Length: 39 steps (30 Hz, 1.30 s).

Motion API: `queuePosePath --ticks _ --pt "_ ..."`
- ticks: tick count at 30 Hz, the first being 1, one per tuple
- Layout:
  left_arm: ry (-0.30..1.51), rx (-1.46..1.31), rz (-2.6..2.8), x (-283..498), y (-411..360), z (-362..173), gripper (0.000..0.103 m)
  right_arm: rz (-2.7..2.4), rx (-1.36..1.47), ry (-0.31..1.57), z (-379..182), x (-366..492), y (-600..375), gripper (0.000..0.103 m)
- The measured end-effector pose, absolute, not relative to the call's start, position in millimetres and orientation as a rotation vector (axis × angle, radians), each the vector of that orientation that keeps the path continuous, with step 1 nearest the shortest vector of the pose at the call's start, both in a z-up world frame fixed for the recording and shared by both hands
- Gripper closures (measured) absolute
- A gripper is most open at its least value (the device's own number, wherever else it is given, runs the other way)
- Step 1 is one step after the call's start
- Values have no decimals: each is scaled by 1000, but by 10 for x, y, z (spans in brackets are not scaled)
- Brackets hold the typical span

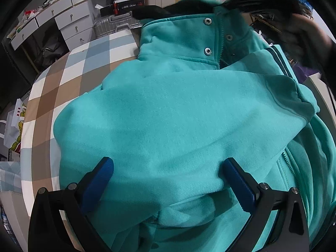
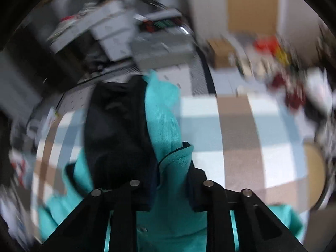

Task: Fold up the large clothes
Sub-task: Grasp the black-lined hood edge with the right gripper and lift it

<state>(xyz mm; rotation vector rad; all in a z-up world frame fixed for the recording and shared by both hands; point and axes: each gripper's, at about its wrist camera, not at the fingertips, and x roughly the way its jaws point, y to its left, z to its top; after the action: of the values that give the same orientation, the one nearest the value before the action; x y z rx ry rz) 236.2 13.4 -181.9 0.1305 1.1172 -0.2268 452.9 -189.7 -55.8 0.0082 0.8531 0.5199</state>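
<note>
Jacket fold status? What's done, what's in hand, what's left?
Done: a sleeve with striped cuff lies folded across the teal jacket on the checked tablecloth.
In hand: right tongs grip teal fabric with dark lining, lifted; left tongs open over the body.
Left: collar still spread, jacket not compact.

left hand-held gripper (image 1: 166, 168): pointing steeply down, jaws standing wide apart | right hand-held gripper (image 2: 170, 168): jaws pinching teal fabric, view blurring

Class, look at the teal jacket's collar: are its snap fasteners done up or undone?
Undone. On the teal jacket, the collar lies open, with two bare metal snaps showing, none joined to a mate.
</note>
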Motion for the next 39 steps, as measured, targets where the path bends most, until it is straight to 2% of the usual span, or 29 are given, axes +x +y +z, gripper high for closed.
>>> queuePosePath --ticks 5,10,14,16,17,18,24,30,32,33,34,35,36,39 --pt "1123 121 -214 2337 140 -1804 2 631 -48 806 -436 3749 -2049 84" --pt "1128 123 -199 2321 126 -1799 2 673 22 1018 -723 3356 -2195 82" --pt "1127 130 -199 2306 126 -1802 2 696 119 1136 -840 3392 -2410 70" --pt "1126 135 -204 2294 128 -1802 2 704 189 1109 -725 3462 -2611 58" --pt "1127 135 -205 2297 131 -1801 2 678 229 1067 -644 3533 -2769 41" --pt "1127 137 -204 2299 128 -1804 2 659 249 1043 -604 3551 -2853 29" --pt "1127 158 -191 2316 90 -1825 2 538 466 973 -524 4221 -3143 28" --pt "1132 168 -193 2319 79 -1833 2 492 349 1000 -469 4886 -2439 28" --pt "1130 170 -198 2315 80 -1833 1 421 269 1050 -607 5067 -2318 32" --pt "1130 170 -202 2310 86 -1834 2 366 231 1073 -669 5128 -2264 41" --pt "1129 169 -204 2314 88 -1834 2 309 178 1101 -745 5166 -2195 56" --pt "1128 169 -207 2311 90 -1834 1 293 110 1120 -792 5184 -2094 99" --pt "1127 168 -209 2310 93 -1831 2 279 54 1110 -774 5171 -2024 97" --pt "1129 163 -200 2311 93 -1802 2 302 -250 854 -412 4758 -1693 98"
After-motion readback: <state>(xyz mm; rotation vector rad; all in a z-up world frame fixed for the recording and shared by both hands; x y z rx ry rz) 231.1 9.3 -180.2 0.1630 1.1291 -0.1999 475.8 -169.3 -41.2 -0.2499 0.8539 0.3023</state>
